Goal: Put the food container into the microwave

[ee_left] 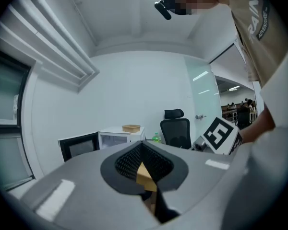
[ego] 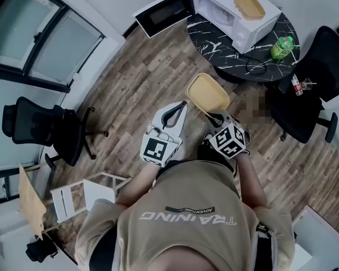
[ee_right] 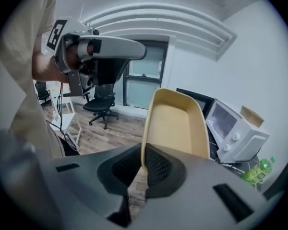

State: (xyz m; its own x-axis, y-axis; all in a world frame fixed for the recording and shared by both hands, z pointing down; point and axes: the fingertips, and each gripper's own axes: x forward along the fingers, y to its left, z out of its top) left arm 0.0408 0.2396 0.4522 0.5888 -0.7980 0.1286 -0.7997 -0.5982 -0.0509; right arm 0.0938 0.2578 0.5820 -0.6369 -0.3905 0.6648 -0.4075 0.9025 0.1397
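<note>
Pinched only at its rim by the fingers of the right gripper, those of the left gripper being together, the food container could be levered loose before the microwave is reached.

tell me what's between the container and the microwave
A strip of floor, then bare table in front of the microwave; nothing blocks the container. The head view shows it.
</note>
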